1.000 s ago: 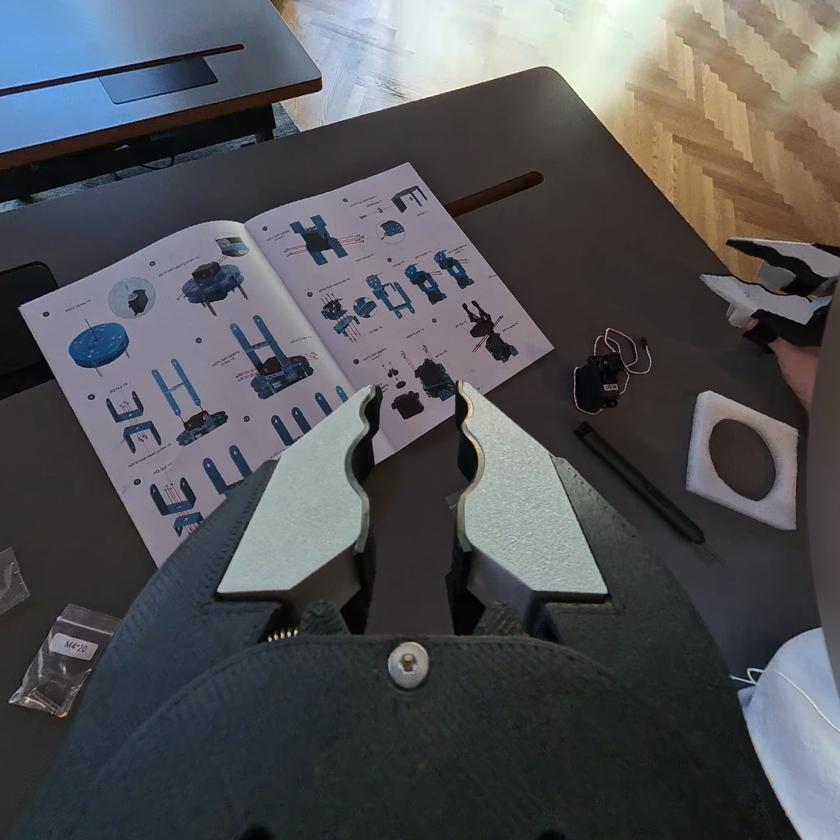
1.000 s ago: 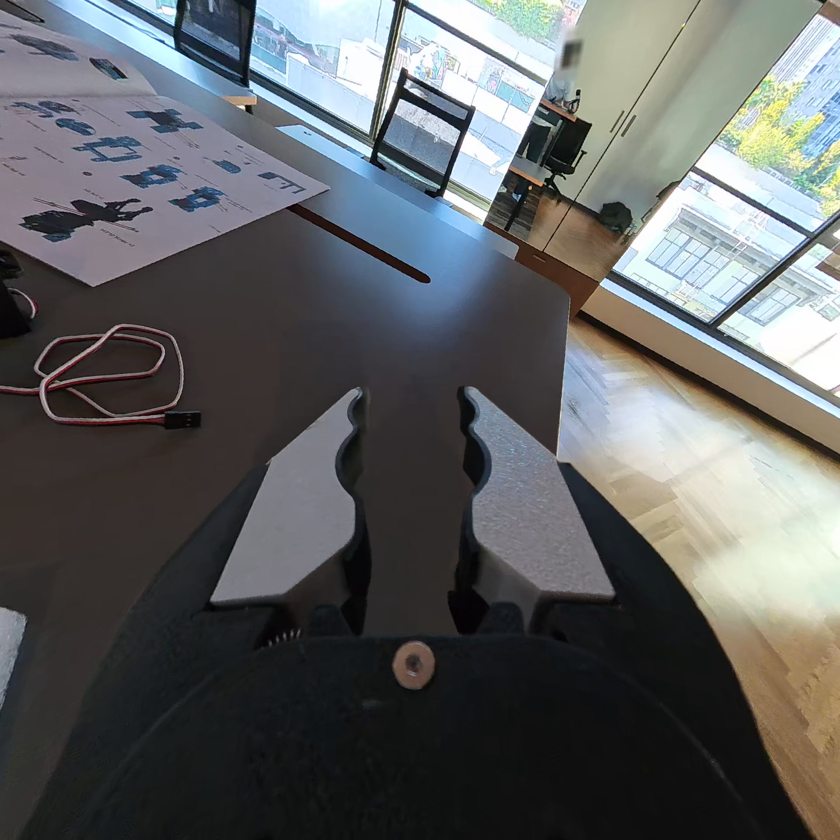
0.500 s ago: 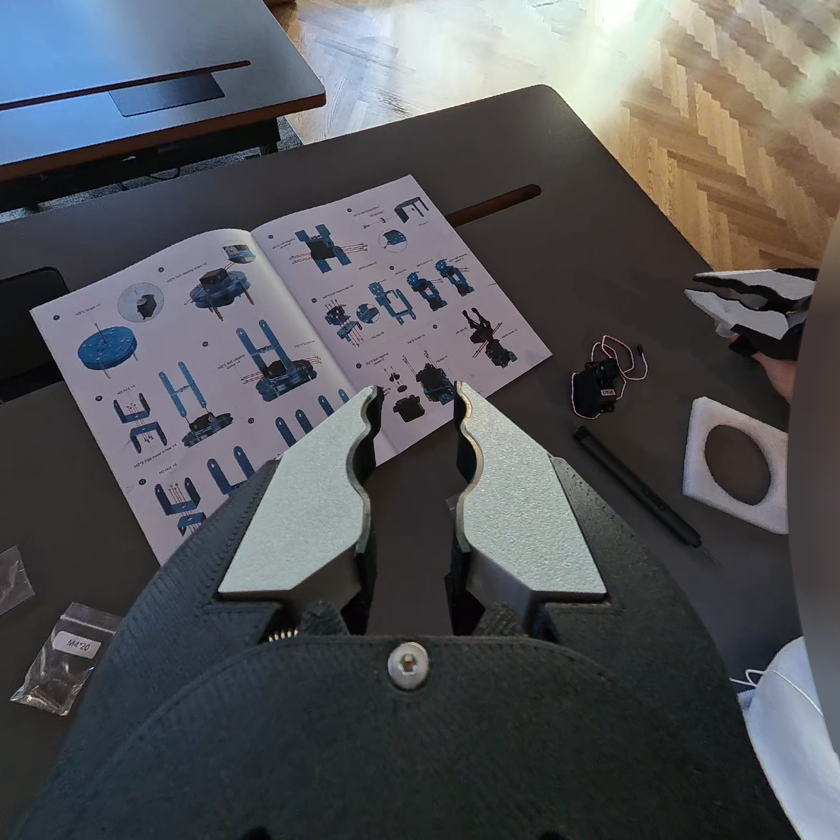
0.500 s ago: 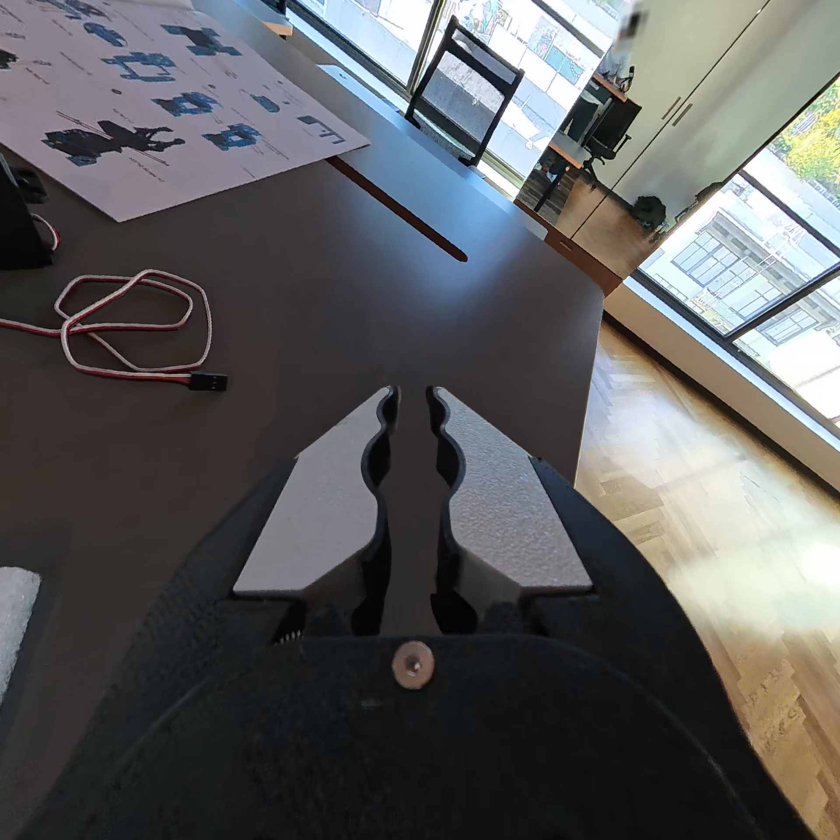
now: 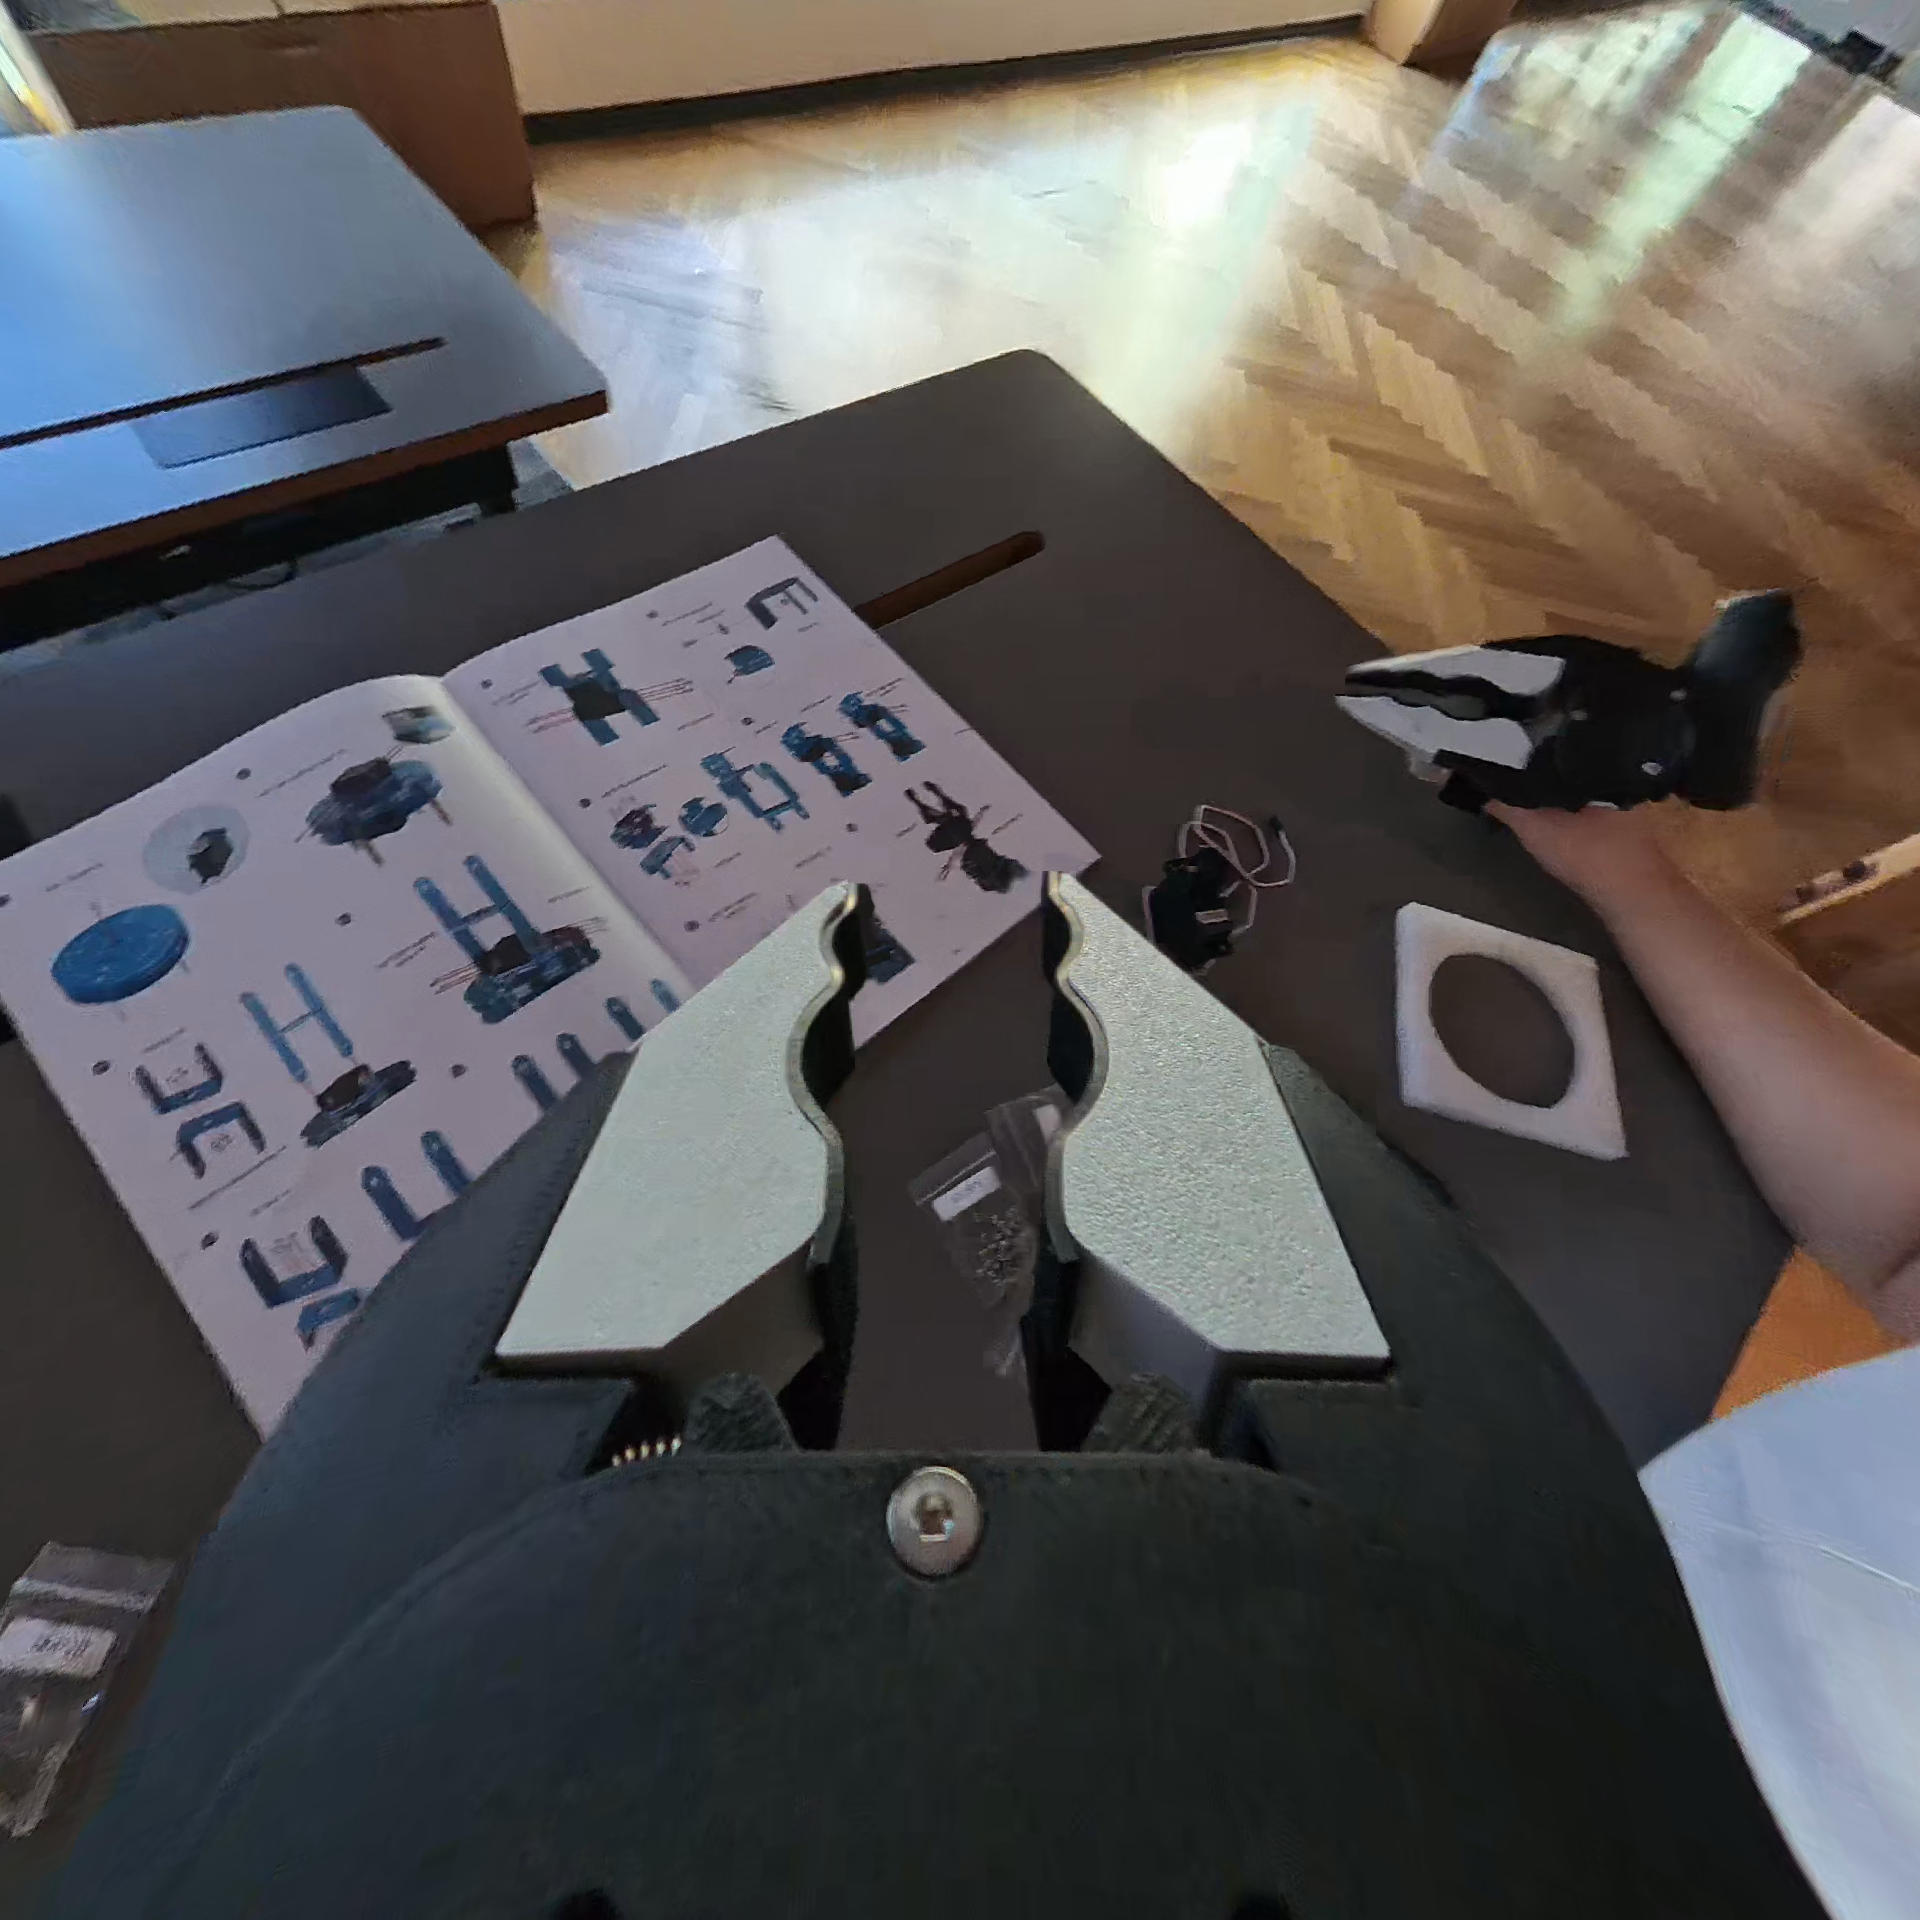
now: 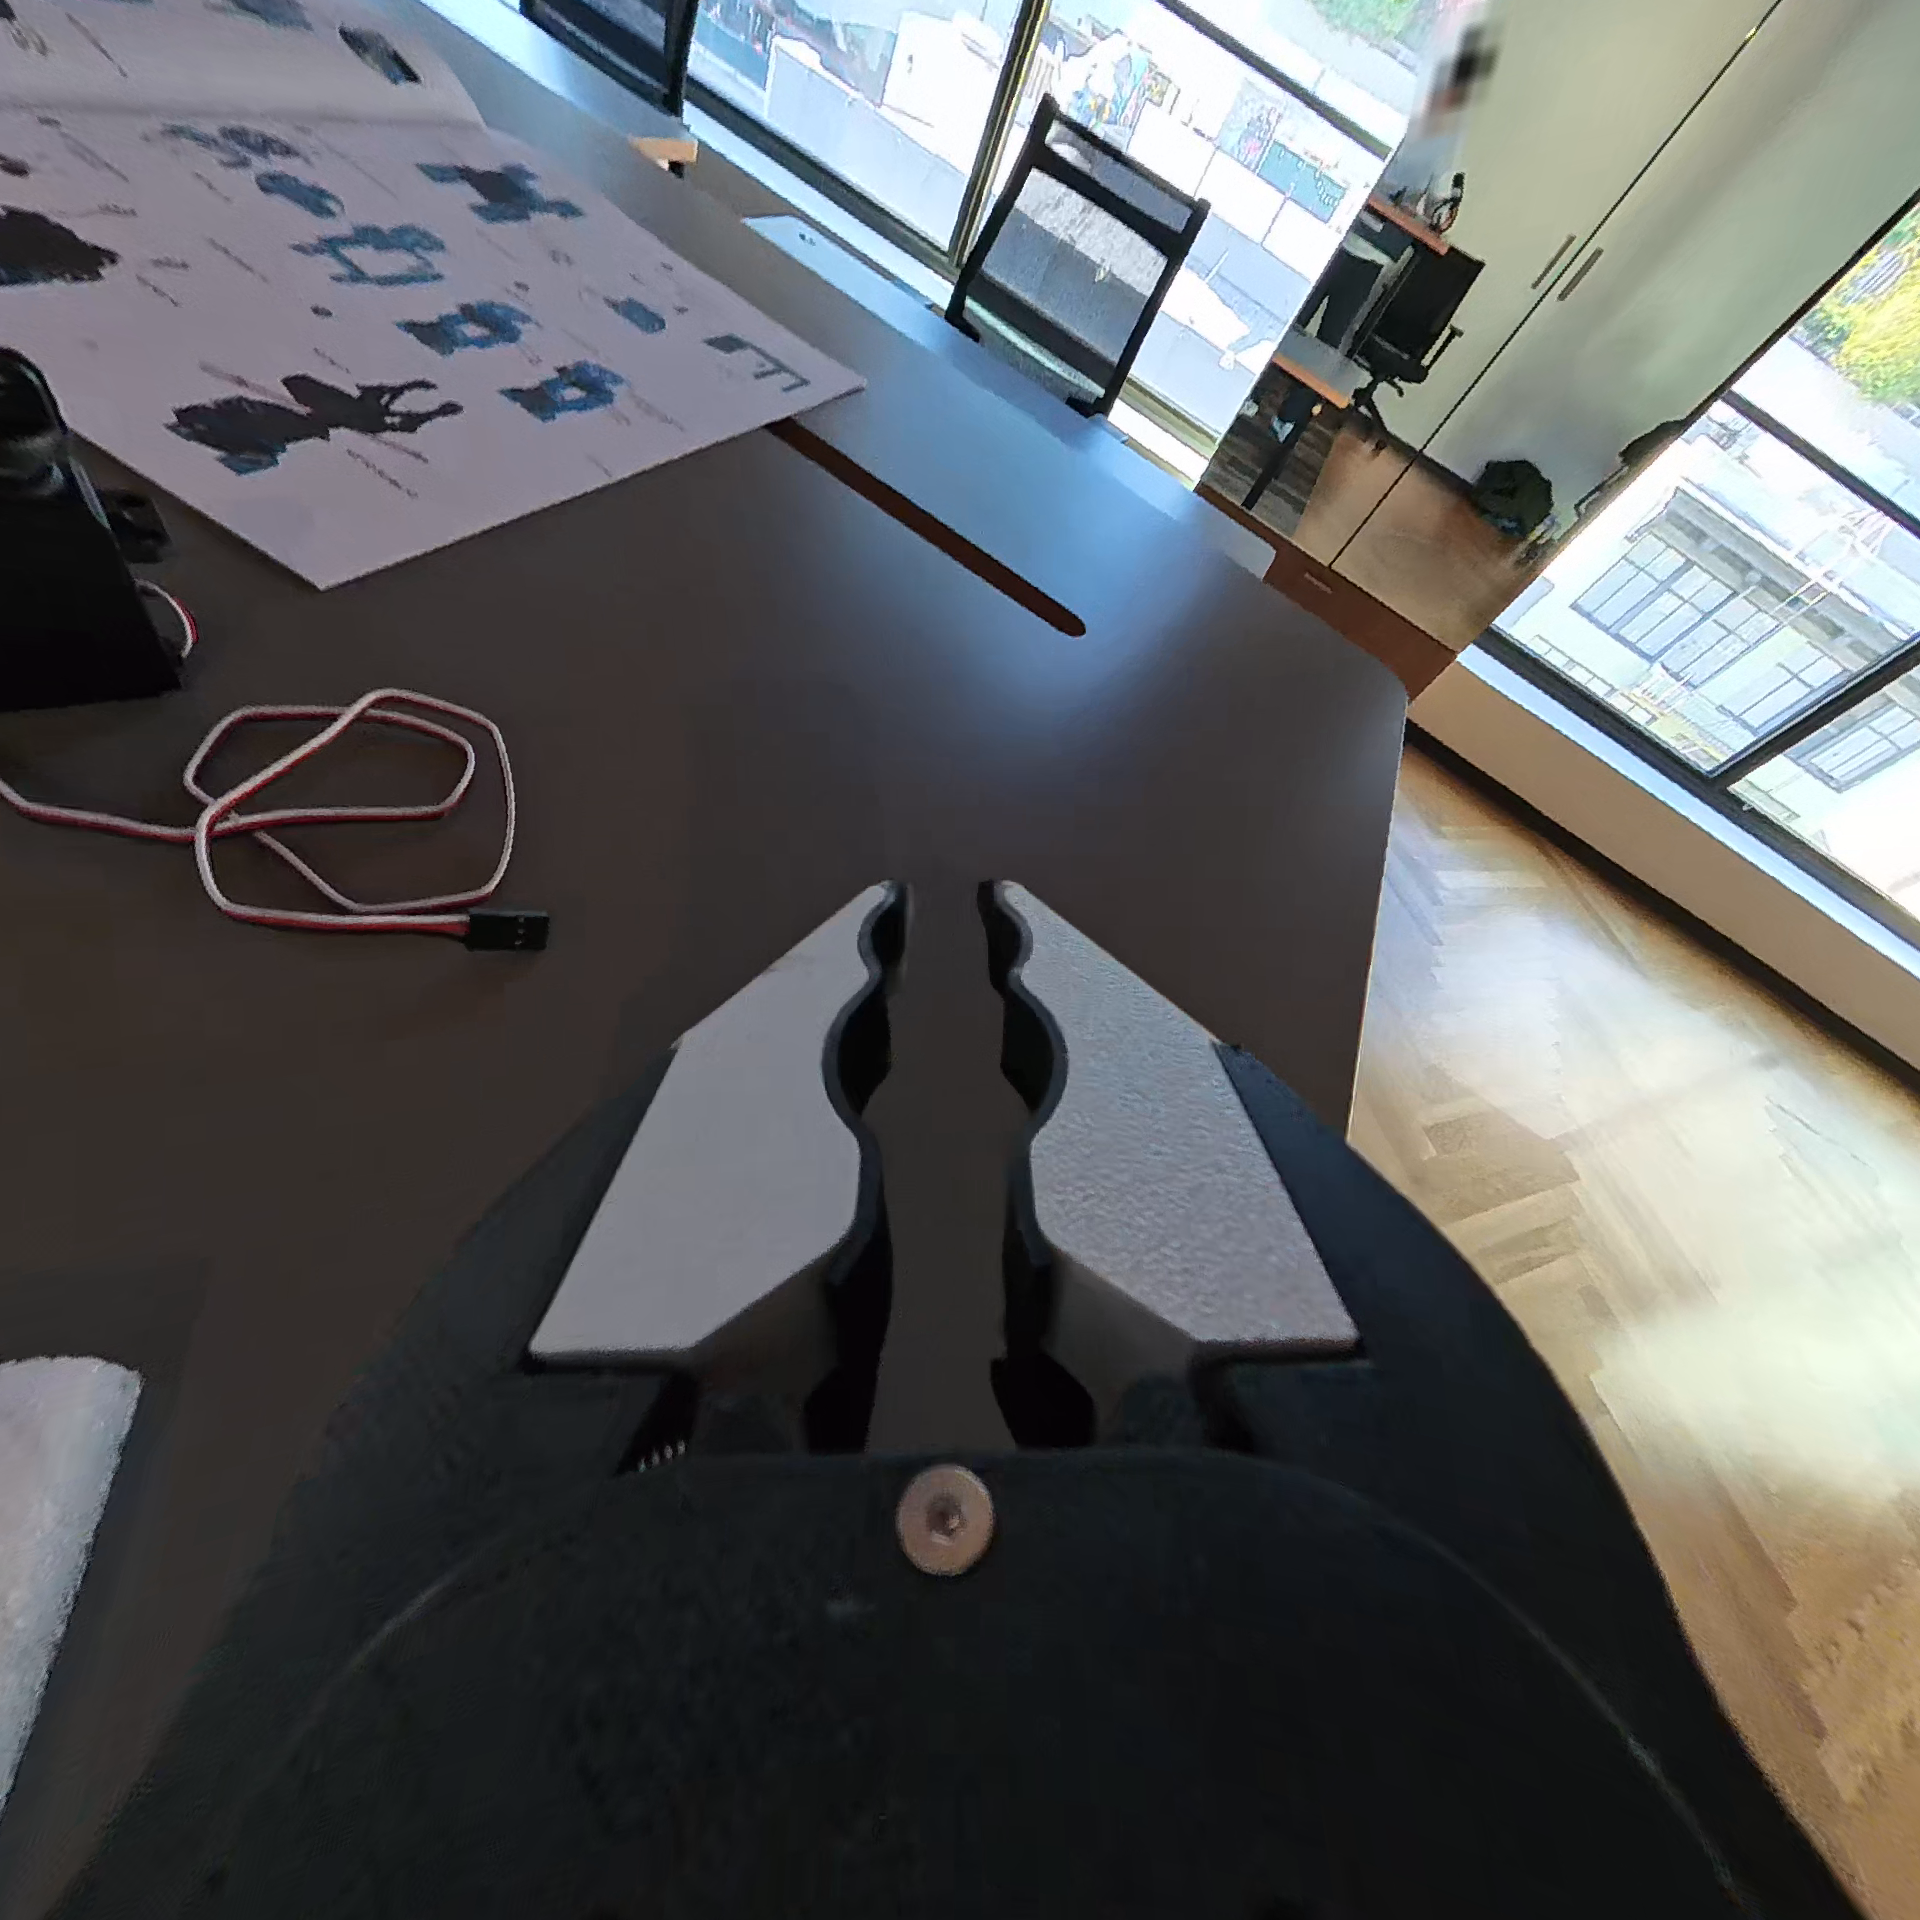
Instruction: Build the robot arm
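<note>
Currently left gripper (image 5: 951,899) hovers empty, jaws apart, over a small clear parts bag (image 5: 982,1195) beside the open booklet (image 5: 436,914), right gripper (image 6: 940,899) nearly closed on nothing (bag contents blurred, probably screws) above the dark table (image 6: 727,727).

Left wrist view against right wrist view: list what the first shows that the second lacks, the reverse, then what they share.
Only the left wrist view shows the open left gripper above a small clear bag of hardware, another bag at the near left, and the foam square's round hole.

Only the right wrist view shows a black chair and windows.

Both show the booklet, the black servo with its wire, the dark table and the right gripper, fingers narrowly apart.
</note>
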`<action>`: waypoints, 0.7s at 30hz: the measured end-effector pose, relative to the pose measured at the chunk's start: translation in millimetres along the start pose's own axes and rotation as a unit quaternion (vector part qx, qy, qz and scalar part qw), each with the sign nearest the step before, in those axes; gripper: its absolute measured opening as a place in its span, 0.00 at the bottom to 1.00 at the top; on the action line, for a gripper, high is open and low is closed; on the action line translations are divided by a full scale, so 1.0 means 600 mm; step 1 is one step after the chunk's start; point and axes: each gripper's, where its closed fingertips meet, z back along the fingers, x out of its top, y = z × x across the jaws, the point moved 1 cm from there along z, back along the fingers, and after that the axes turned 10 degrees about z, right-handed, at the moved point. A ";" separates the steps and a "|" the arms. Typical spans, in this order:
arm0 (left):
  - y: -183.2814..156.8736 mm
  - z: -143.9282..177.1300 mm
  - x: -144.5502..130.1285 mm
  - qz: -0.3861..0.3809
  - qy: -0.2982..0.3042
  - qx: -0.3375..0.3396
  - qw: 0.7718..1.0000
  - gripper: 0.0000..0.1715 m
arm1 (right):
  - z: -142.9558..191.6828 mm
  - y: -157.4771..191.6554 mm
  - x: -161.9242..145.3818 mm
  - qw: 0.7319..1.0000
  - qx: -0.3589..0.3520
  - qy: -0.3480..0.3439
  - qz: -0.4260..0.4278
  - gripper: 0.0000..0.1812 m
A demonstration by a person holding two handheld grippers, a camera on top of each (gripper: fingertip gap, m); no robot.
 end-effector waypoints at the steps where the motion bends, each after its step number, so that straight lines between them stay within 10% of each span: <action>1: -0.026 -0.009 -0.005 -0.020 0.009 -0.020 1.000 0.19 | -0.001 -0.002 0.004 1.000 -0.005 -0.006 -0.001 0.10; 6: -0.131 -0.128 -0.091 -0.033 0.092 -0.084 0.992 0.22 | -0.003 0.004 0.052 0.995 0.010 -0.092 -0.043 0.21; 12: -0.161 -0.282 -0.225 -0.006 0.109 0.025 0.994 0.31 | -0.006 0.037 0.097 0.981 0.076 -0.173 -0.036 0.22; 21: -0.144 -0.342 -0.233 0.015 0.023 0.149 0.988 0.20 | -0.024 0.030 0.105 0.971 0.119 -0.194 -0.071 0.22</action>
